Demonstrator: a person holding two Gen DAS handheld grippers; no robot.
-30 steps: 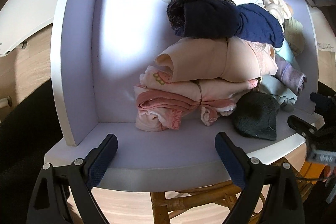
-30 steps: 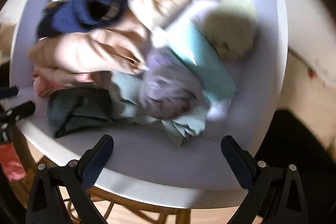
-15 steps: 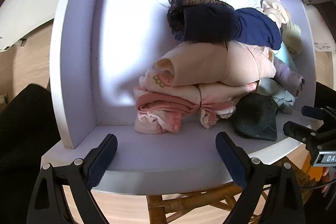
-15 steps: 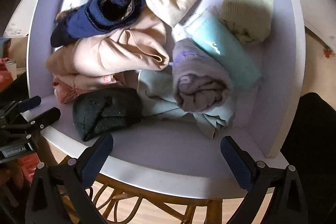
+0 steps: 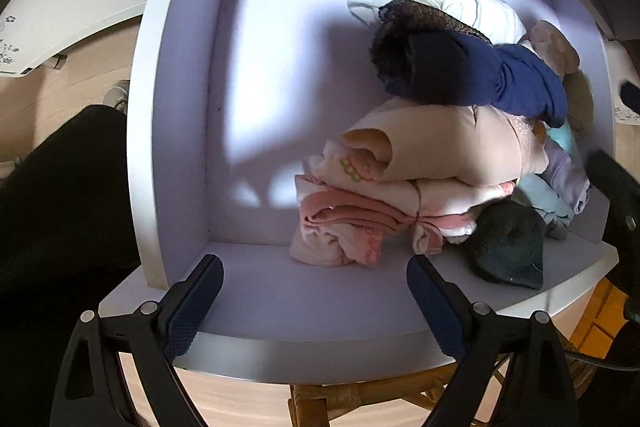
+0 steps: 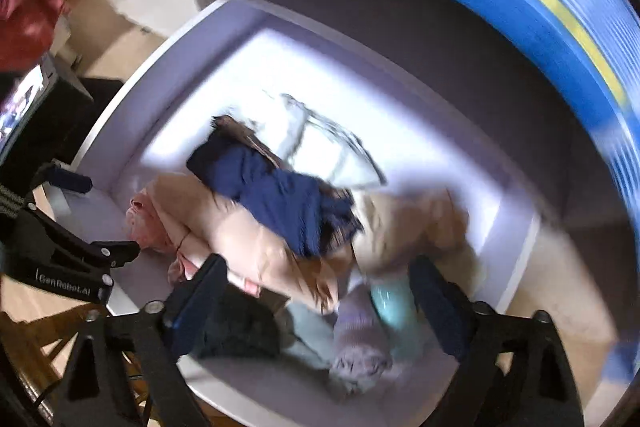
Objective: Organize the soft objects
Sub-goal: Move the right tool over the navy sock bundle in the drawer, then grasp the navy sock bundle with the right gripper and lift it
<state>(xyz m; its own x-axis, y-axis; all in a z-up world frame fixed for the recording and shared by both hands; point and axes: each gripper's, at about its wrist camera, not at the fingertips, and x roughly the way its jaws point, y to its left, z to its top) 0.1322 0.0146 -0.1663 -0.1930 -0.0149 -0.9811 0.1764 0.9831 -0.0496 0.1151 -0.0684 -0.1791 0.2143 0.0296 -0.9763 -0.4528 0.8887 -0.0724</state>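
Left hand-held gripper (image 5: 314,281) open, empty; rolled clothes pile (image 5: 432,163) at 1 o'clock in lavender drawer (image 5: 176,75). Right hand-held gripper (image 6: 316,287) jaws just closing partway, nothing between.

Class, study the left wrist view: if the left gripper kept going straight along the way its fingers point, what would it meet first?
Most likely the bare lilac floor of the drawer near its front edge. The left gripper is open and empty, and the pink folded clothes lie just beyond that line, though depth is hard to judge.

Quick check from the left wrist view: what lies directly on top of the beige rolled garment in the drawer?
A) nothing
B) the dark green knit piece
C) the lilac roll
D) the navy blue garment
D: the navy blue garment rests across the top of the beige rolled garment.
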